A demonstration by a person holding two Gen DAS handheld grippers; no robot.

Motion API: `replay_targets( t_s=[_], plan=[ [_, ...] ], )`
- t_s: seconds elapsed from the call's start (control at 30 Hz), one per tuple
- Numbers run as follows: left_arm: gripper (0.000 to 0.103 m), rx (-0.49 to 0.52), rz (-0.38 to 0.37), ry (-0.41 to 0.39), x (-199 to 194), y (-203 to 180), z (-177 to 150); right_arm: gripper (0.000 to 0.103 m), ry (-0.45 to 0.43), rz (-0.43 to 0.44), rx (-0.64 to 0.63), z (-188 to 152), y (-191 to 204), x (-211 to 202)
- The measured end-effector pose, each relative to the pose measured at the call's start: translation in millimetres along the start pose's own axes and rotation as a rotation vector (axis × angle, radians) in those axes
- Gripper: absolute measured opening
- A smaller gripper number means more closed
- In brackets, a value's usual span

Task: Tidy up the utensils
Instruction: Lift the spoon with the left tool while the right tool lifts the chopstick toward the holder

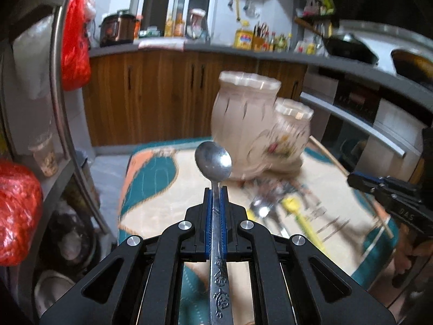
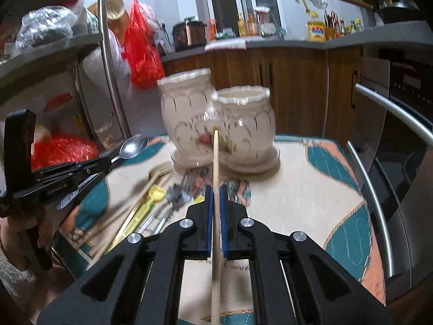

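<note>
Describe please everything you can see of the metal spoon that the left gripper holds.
The metal spoon looks like shiny steel, with an oval bowl and a flat handle embossed with a floral pattern. The left gripper is shut on its handle, blue pads pressing both sides, just below the neck. The bowl points forward, lifted above the patterned tablecloth, concave face toward the camera. It looks clean. In the left wrist view it overlaps the ceramic holder; contact cannot be told.

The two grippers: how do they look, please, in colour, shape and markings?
Both the left gripper and right gripper are black angular frames with triangular cut-outs, round silver bolts and ribbed blue pads. The left one's side bears small white lettering, seen from the right wrist view.
</note>
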State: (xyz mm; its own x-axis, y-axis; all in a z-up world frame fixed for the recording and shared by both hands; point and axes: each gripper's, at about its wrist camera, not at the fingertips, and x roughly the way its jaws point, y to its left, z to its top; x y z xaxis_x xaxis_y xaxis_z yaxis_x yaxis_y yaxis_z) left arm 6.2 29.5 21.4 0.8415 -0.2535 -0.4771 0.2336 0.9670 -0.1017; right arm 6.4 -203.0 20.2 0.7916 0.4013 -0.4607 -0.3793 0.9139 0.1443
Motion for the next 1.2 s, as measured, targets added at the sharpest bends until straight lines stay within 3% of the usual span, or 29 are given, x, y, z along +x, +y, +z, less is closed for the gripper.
replay_targets(
  t_s=[0.27, 0.43, 0.63, 0.9, 1.2],
  plan=[
    [0.006, -0.028, -0.118, -0.150, -18, -15, 64, 0.005, -0.146, 0.043, 0.009, 69, -10, -6],
    [0.006, -0.046, -0.182, -0.205, 6, -21, 116, 0.005, -0.208, 0.065, 0.024, 113, -24, 12],
    [0.006, -0.116, -0.247, -0.191, 58, -14, 159, 0.005, -0.228, 0.119, 0.112, 145, -51, 50],
    [0.006, -0.160, -0.256, -0.182, 110, -4, 167, 0.005, -0.228, 0.181, 0.204, 151, -79, 95],
    [0.006, -0.141, -0.201, -0.264, 135, -6, 158, 0.005, -0.269, 0.182, 0.218, 147, -86, 105]
  ],
)
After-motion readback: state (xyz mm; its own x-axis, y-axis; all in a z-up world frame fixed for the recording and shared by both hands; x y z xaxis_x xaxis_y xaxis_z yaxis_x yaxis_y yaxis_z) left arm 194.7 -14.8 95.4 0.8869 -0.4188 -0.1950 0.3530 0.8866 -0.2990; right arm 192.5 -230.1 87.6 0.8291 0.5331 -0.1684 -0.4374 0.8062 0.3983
